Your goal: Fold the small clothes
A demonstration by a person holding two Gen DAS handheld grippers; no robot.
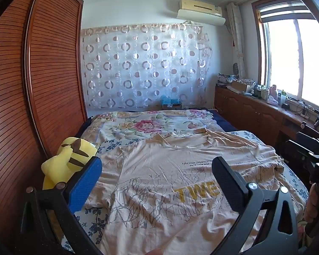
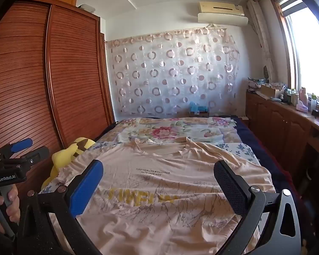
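Observation:
A peach T-shirt (image 1: 170, 180) with yellow letters and a grey branch print lies spread flat, front up, on the bed, collar at the far end. It also shows in the right wrist view (image 2: 159, 182). My left gripper (image 1: 157, 170) is open and empty, held above the shirt's near left part. My right gripper (image 2: 159, 174) is open and empty above the shirt's near middle. The left gripper also shows at the left edge of the right wrist view (image 2: 21, 150), held in a hand. The shirt's near hem is hidden below both grippers.
A yellow plush toy (image 1: 68, 159) lies at the bed's left edge by the brown slatted wardrobe (image 1: 42, 85). A floral quilt (image 1: 148, 123) covers the far bed. A wooden cabinet (image 1: 255, 110) with clutter runs under the window on the right.

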